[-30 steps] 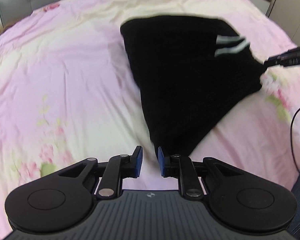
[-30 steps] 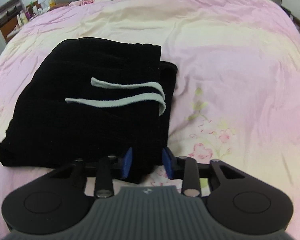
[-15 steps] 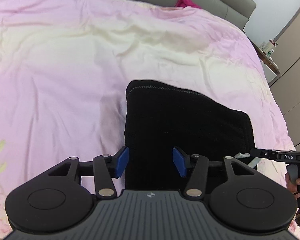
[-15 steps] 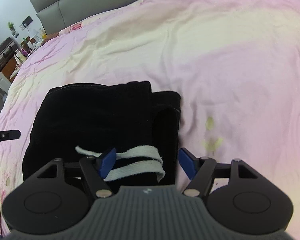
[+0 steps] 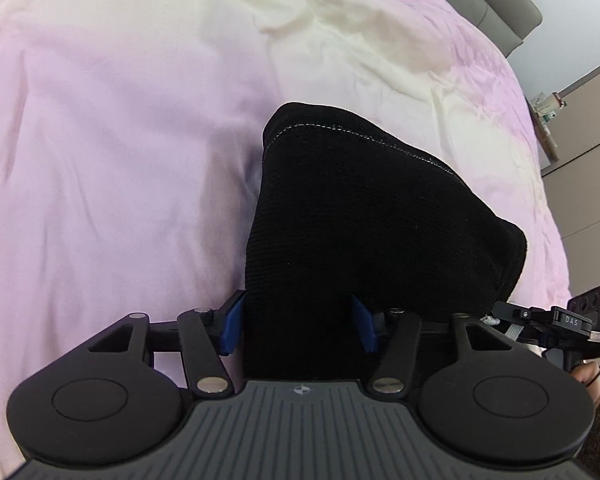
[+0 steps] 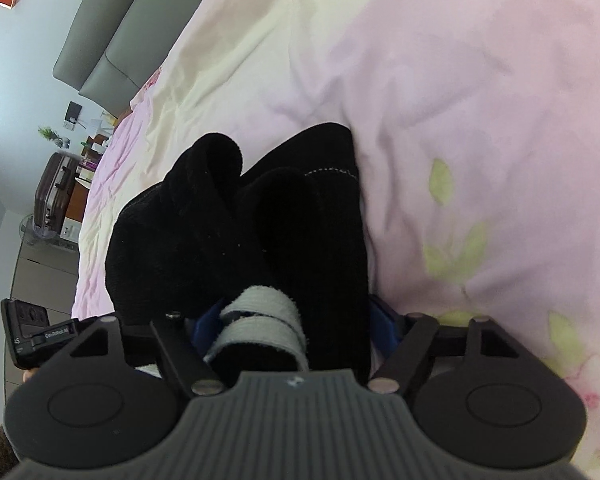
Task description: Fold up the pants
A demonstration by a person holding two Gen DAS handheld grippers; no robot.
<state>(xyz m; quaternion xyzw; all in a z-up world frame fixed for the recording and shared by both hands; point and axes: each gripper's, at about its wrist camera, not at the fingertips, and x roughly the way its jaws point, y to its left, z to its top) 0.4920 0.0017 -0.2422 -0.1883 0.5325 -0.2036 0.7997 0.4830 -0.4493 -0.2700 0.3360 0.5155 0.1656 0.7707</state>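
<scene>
The black pants (image 5: 360,208) lie folded into a thick bundle on the pink bed cover (image 5: 100,140). My left gripper (image 5: 298,322) stands wide, its blue pads on either side of the bundle's near left end, the cloth filling the gap. My right gripper (image 6: 294,320) straddles the bundle's other end (image 6: 204,240). Its jaws are closing with the cloth and the white drawstring (image 6: 260,300) between them. The drawstring drapes over the left pad. The right tool's camera housing (image 5: 592,312) shows at the left view's right edge.
The cover (image 6: 460,120) runs wide to the left and far side of the pants. A grey headboard (image 5: 500,4) is at the back. A suitcase (image 6: 54,188) and a cluttered side table stand beside the bed. A hand (image 5: 588,376) holds the right tool.
Both grippers let go of the pants' edge, opened wide and dropped down over the folded bundle. The pants went from a lifted sheet to a compact fold. Both views rolled.
</scene>
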